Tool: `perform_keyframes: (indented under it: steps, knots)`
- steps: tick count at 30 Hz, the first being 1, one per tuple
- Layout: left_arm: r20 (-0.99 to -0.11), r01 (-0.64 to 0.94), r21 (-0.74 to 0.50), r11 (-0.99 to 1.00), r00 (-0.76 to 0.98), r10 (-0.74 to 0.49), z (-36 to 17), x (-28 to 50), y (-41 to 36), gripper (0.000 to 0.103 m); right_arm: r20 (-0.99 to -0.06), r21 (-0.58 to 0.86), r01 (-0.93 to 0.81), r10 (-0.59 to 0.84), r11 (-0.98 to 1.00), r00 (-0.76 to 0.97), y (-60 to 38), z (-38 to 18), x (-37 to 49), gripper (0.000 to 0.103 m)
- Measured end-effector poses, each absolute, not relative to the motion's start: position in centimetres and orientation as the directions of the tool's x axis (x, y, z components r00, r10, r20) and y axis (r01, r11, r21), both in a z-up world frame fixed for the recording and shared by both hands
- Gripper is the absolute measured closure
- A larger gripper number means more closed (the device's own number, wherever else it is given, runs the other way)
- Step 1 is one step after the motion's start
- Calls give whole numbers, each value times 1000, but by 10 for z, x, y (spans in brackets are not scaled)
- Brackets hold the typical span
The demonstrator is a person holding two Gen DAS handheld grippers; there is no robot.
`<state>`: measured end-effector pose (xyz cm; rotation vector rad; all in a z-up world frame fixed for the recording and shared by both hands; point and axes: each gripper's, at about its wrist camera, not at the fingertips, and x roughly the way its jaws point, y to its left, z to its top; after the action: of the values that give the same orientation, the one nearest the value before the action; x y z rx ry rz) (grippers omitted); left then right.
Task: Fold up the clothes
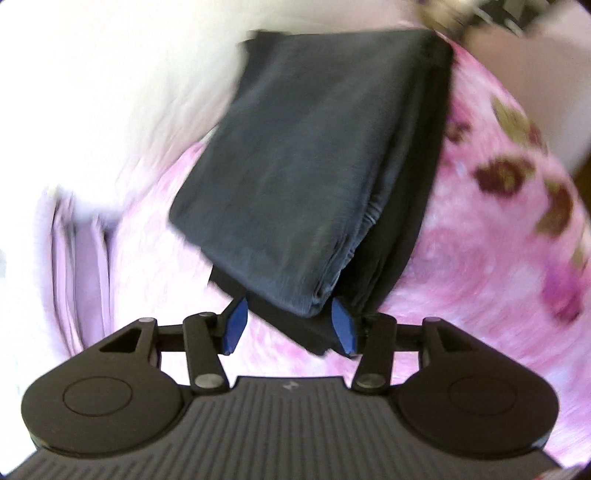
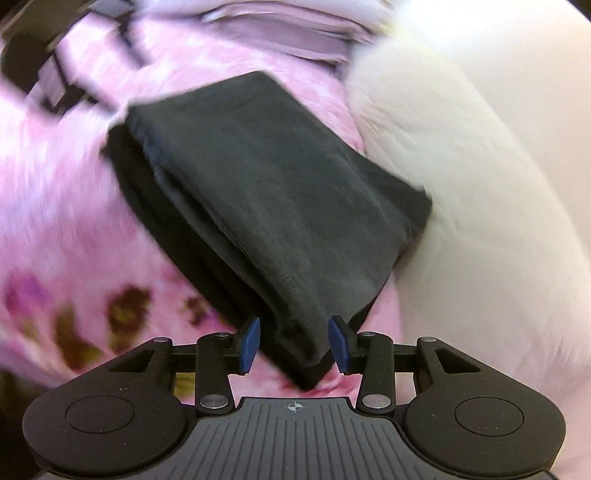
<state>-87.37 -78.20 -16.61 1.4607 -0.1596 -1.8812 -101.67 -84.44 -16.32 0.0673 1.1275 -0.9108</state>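
Folded dark garment lies mid-frame in both wrist views on a pink floral blanket, its upper-left edge against white fluffy fabric in the left view, with a folded lilac pile along the top of the right view. Left gripper, bottom centre, stands part open, blue pads either side of the garment's near corner, not pressing it. Right gripper likewise: part open, near corner between the pads, no grip visible.

Black ribbed left claw, blue pads, silver screws
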Motion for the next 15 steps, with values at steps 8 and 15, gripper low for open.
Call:
perform_keyframes:
  steps: [8, 15]
  knots:
    - [-865, 928, 143, -343, -51, -499, -130, -818, -734, 39, -850, 28, 925, -478, 380, 222, -835, -123, -1033, 44]
    - [-850, 976, 14, -219, -104, -516, -111, -791, -681, 15, -821, 100, 975, -538, 196, 192, -780, -88, -1032, 5]
